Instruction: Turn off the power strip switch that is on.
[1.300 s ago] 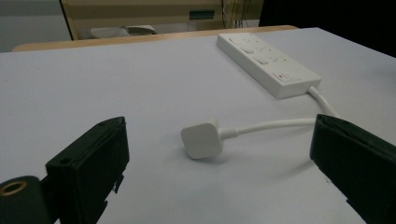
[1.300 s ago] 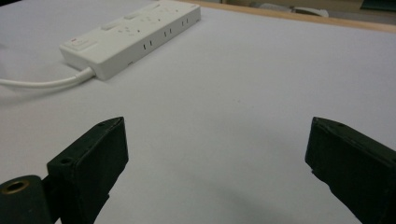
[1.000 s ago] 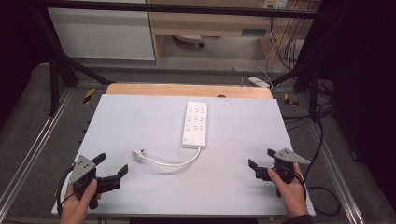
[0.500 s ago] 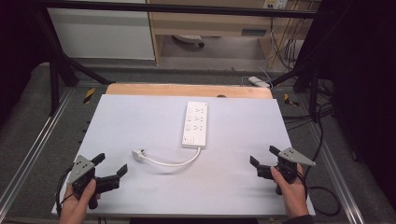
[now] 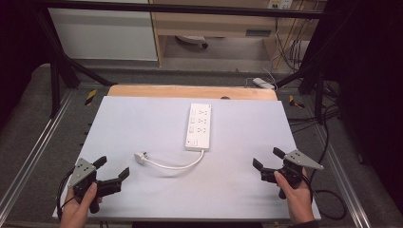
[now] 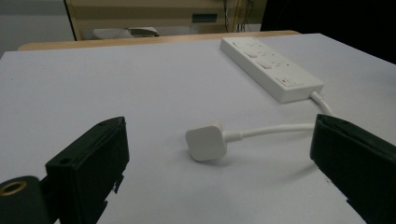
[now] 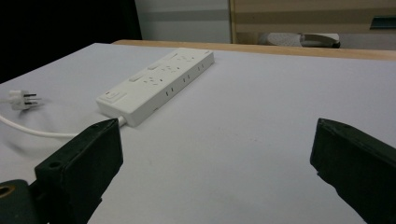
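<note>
A white power strip (image 5: 198, 126) lies on the pale table (image 5: 142, 118) near its middle, running front to back. Its white cable (image 5: 173, 166) curves leftward to a white plug (image 5: 139, 156) lying loose on the table. My left gripper (image 5: 112, 167) rests open at the front left, held by a hand, and its view looks straight at the plug (image 6: 206, 141) and the strip (image 6: 271, 67) beyond. At the front right my right gripper (image 5: 268, 158) is open and holds nothing; the strip (image 7: 156, 84) and the plug (image 7: 19, 99) lie ahead of it.
A wooden strip (image 5: 190, 91) borders the table's far edge. Metal rails (image 5: 28, 156) run along both sides. Black cables (image 5: 328, 197) trail off the right side. Cabinets and a second power strip (image 5: 263, 83) sit on the floor beyond.
The right gripper has shifted slightly to the right and forward. The left gripper and the power strip have stayed put.
</note>
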Motion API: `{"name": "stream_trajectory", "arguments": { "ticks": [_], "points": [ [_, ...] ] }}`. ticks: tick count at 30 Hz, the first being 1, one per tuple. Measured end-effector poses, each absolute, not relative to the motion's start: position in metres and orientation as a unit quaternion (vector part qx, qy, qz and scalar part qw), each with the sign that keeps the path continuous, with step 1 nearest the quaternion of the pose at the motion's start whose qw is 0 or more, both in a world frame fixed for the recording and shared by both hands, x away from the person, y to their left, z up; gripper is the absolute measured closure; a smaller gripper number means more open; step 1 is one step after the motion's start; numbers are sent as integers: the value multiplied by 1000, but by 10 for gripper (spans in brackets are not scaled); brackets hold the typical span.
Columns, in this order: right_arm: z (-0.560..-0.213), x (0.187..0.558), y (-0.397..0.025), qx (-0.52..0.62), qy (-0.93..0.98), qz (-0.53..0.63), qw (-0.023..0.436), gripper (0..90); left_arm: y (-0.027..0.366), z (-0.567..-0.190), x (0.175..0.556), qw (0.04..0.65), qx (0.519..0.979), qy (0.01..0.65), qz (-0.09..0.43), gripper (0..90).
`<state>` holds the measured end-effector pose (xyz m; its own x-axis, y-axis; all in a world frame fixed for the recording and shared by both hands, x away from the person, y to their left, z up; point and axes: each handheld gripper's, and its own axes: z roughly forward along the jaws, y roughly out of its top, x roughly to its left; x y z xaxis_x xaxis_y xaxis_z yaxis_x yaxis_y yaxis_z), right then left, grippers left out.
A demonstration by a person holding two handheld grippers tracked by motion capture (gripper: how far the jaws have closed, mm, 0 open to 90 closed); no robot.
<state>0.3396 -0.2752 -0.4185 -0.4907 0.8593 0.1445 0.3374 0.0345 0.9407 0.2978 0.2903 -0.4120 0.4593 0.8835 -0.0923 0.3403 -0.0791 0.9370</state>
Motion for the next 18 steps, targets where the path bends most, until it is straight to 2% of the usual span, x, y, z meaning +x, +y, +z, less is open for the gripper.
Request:
{"name": "stream_trajectory", "arguments": {
  "ticks": [5, 8, 18],
  "points": [
    [-410, 339, -267, 437, 681, 541, 231, 48, 290, -413, 298, 507, 685, 450, 266, 45],
    [-403, 339, -262, 426, 690, 534, 240, 55, 290, -413, 298, 506, 686, 449, 266, 45],
    [-388, 351, -250, 418, 706, 524, 229, 41, 292, -414, 298, 504, 687, 451, 264, 45]
  ]
}}
